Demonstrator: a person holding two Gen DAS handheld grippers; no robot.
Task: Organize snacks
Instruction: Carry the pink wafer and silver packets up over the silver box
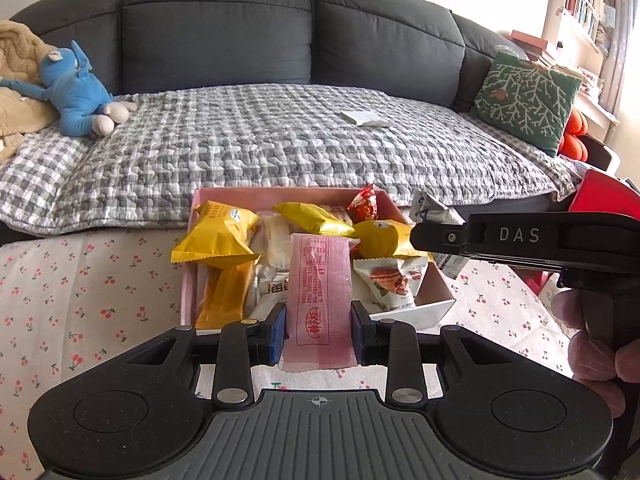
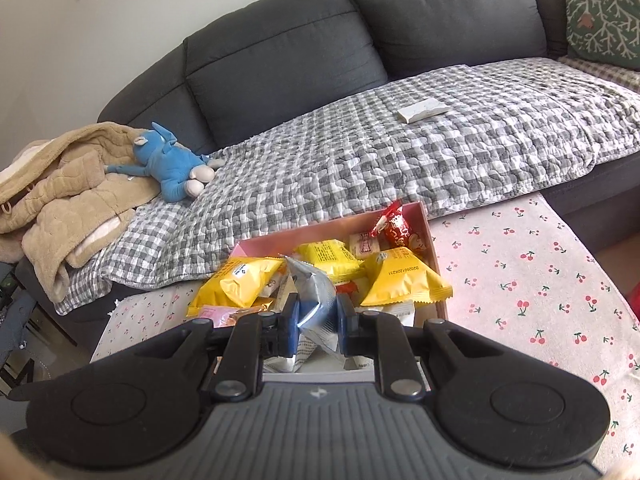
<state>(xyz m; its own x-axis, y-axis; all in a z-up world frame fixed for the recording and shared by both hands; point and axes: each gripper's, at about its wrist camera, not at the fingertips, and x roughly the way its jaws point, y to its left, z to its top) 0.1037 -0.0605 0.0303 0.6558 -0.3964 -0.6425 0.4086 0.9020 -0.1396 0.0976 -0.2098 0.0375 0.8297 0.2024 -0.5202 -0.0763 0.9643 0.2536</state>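
Left claw (image 1: 319, 326) pinches a pink packet (image 1: 319, 296) between its pads, held upright over the near edge of the box (image 1: 430, 308). Right claw (image 2: 318, 322) pinches a silver packet (image 2: 314, 300), with the box's yellow packets (image 2: 400, 280) just beyond it. The box rests on the worktop (image 2: 540, 280).

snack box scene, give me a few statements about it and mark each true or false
1. The left tool is shut on a pink packet. True.
2. The right tool is open and holds nothing. False: it is shut on a silver packet.
3. The pink box holds several yellow packets. True.
4. The blue plush toy lies inside the box. False: it lies on the sofa.
5. The table wears a cherry-print cloth. True.
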